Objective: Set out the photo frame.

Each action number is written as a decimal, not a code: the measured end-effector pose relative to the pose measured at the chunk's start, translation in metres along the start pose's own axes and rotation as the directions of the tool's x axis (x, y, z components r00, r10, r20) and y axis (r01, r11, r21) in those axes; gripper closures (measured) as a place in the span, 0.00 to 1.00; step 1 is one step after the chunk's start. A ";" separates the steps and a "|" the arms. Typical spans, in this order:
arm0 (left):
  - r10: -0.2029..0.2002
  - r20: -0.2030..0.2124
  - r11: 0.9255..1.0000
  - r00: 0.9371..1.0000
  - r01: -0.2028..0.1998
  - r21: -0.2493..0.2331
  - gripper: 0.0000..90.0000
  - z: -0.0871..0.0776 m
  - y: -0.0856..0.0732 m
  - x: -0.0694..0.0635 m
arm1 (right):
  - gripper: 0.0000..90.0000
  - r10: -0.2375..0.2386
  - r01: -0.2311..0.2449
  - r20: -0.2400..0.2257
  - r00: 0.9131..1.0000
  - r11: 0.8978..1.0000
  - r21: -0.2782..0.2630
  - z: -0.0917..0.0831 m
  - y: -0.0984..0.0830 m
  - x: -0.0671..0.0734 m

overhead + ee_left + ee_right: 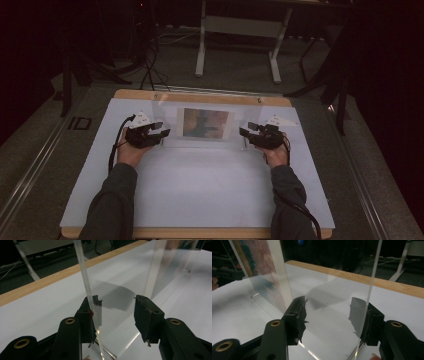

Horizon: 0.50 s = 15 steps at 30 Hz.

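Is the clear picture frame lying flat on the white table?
No, the clear picture frame stands upright on the white table, between the two tongs.

Overhead view; two close jaw-level views

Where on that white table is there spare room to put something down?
The widest bare patch of the white table top lies between the two sleeves, in front of the clear picture stand. Narrow strips run outside each forearm to the side edges. It is crowded at the far end, where the left hand-held gripper and right hand-held gripper flank the stand.
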<state>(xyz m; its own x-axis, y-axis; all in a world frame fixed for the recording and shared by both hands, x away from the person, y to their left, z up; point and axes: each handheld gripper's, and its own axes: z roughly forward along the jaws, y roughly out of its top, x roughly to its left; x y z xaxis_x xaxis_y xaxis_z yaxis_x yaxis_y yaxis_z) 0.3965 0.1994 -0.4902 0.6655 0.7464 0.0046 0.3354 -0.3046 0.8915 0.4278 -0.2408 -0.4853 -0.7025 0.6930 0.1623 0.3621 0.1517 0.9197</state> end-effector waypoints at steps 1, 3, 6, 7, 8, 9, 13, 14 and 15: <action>0.000 0.001 1.000 1.000 0.000 0.000 0.60 0.000 0.000 0.000 | 0.51 -0.001 0.001 0.002 1.000 1.000 -0.001 0.000 0.000 0.000; 0.004 0.002 1.000 1.000 -0.004 0.001 0.60 0.000 0.000 0.000 | 0.51 -0.003 0.003 0.002 1.000 1.000 0.001 -0.001 0.000 0.000; -0.003 0.006 1.000 1.000 0.003 0.008 0.60 -0.001 0.001 0.001 | 0.51 -0.012 0.012 0.003 1.000 1.000 0.004 -0.002 0.000 0.002; -0.010 0.009 1.000 1.000 0.010 0.010 0.59 -0.001 0.001 0.001 | 0.51 -0.013 0.013 0.005 1.000 1.000 0.005 -0.002 0.000 0.002; -0.013 0.011 1.000 1.000 0.013 0.011 0.59 -0.001 0.001 0.001 | 0.52 -0.014 0.014 0.006 1.000 1.000 0.001 -0.003 0.000 0.003; -0.015 0.012 1.000 1.000 0.015 0.013 0.59 -0.001 0.001 0.001 | 0.52 -0.013 0.013 0.006 1.000 1.000 -0.001 -0.003 0.000 0.003; -0.025 0.014 0.999 1.000 0.025 0.021 0.59 -0.003 0.002 0.000 | 0.52 -0.020 0.020 0.007 1.000 1.000 -0.005 -0.006 0.000 0.006; -0.028 0.015 0.999 1.000 0.027 0.024 0.59 -0.003 0.002 0.000 | 0.52 -0.021 0.021 0.006 1.000 1.000 -0.005 -0.007 0.000 0.007; -0.028 0.015 0.999 0.999 0.028 0.027 0.59 -0.004 0.002 -0.001 | 0.53 -0.021 0.021 0.003 1.000 1.000 -0.008 -0.008 0.000 0.008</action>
<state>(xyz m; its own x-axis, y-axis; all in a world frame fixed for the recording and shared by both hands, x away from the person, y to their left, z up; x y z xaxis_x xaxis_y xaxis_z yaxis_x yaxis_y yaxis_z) 0.3940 0.2004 -0.4865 0.6653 0.7460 -0.0274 0.3722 -0.2997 0.8785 0.4172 -0.2415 -0.4815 -0.7081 0.6918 0.1414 0.3417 0.1605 0.9260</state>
